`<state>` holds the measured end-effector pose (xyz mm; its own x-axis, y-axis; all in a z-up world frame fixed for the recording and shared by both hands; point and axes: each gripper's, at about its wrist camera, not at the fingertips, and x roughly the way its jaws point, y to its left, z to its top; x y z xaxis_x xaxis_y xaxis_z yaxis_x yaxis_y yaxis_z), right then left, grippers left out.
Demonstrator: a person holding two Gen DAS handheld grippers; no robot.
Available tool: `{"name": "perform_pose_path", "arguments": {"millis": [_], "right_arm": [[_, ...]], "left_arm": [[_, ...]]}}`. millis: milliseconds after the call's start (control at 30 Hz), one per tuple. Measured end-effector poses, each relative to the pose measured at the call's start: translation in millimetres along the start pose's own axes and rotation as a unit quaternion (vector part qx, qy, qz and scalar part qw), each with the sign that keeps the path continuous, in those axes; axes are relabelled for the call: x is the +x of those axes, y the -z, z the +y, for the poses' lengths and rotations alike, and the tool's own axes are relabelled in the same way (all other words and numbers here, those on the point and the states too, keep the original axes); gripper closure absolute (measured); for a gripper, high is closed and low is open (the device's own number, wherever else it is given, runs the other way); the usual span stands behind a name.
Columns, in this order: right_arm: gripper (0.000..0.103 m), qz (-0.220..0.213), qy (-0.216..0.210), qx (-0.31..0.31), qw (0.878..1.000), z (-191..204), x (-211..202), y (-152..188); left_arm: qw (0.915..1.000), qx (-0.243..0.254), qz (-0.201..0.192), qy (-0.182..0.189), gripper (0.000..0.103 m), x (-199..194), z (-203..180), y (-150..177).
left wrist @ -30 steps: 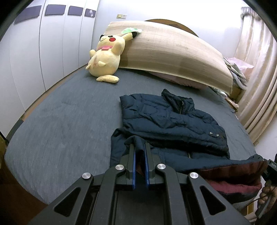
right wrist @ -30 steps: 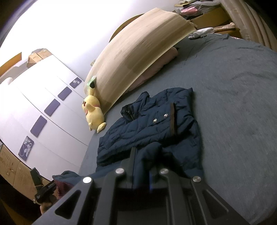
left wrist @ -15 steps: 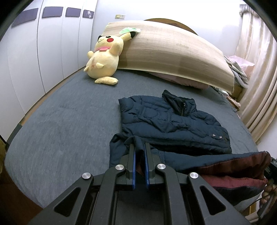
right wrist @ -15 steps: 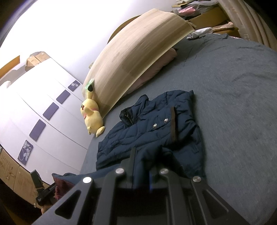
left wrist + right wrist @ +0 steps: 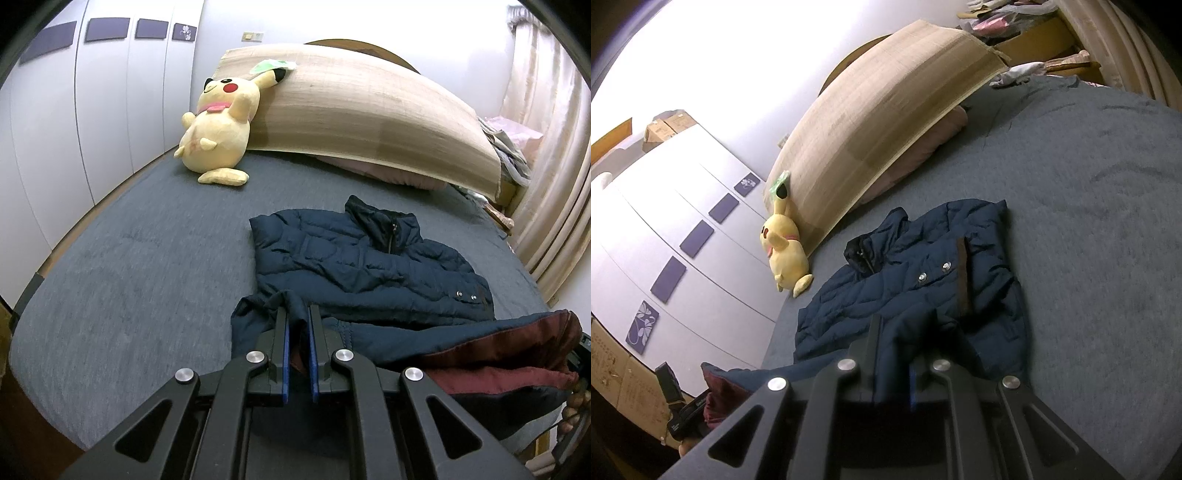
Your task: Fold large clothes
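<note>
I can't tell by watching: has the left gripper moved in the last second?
Yes. The left gripper moved slightly forward, toward the plush toy, shut on the jacket.

Jacket [image 5: 916, 280] hem hides right tongs [image 5: 905, 332] tips (dark, blurred).

The left gripper [image 5: 297, 314] is a matte black frame with triangular cut-outs, four round silver screws across its linkage and two slim fingers lined with blue pads [image 5: 285, 354]. The right gripper [image 5: 905, 325] has the same black frame and silver screws.
</note>
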<state>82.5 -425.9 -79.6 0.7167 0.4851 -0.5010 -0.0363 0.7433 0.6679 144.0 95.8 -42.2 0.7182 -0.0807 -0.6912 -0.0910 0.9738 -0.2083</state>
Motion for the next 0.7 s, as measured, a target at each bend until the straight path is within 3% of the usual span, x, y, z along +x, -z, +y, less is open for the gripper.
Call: {"name": "perform_pose_path", "arguments": {"millis": [700], "right_arm": [[0.092, -0.012, 0.01, -0.02, 1.0, 20, -12, -3]], "left_arm": [[0.9999, -0.004, -0.01, 0.01, 0.094, -4, 5, -3]]}}
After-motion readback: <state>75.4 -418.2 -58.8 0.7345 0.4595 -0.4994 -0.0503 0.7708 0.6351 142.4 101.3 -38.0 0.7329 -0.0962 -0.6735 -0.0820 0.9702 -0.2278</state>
